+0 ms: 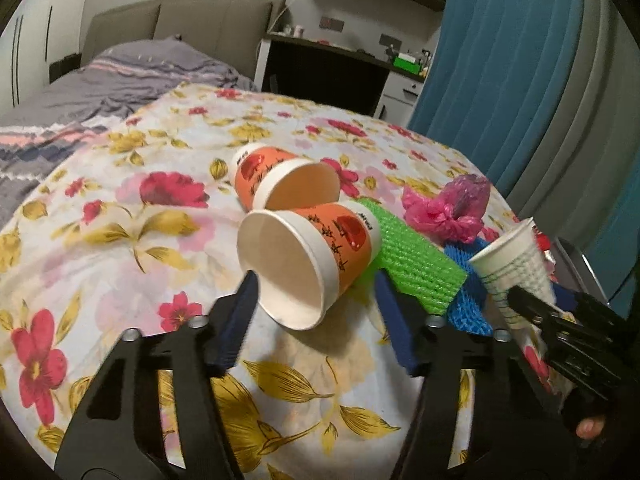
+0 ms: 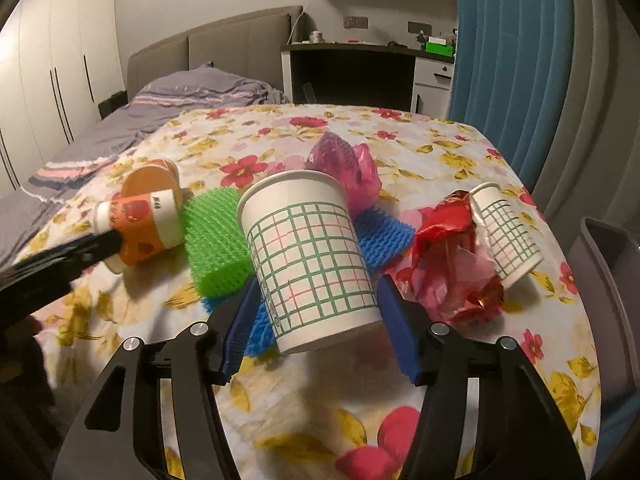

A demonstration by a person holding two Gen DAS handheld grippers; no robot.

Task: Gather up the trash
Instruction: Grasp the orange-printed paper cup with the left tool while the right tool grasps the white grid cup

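Note:
An orange paper cup [image 1: 340,240] lies on its side on the floral tablecloth [image 1: 120,220], its mouth facing me. My left gripper [image 1: 315,276] straddles it. The left pad touches the rim and a thin gap shows at the right pad, so the jaws are open. A second orange cup [image 1: 280,184] lies just behind it. My right gripper [image 2: 319,282] is shut on a white cup with a green grid [image 2: 304,240], which it holds tilted above the cloth. This cup [image 1: 516,264] also shows at the right of the left wrist view.
A green bristly pad [image 2: 216,240] and a blue one [image 2: 380,240] lie under the cups, with a pink plastic bag [image 2: 352,168] behind them. A red wrapper [image 2: 452,248] and a small grid cup [image 2: 508,236] lie to the right. A grey bin [image 2: 608,264] stands at the table's right edge.

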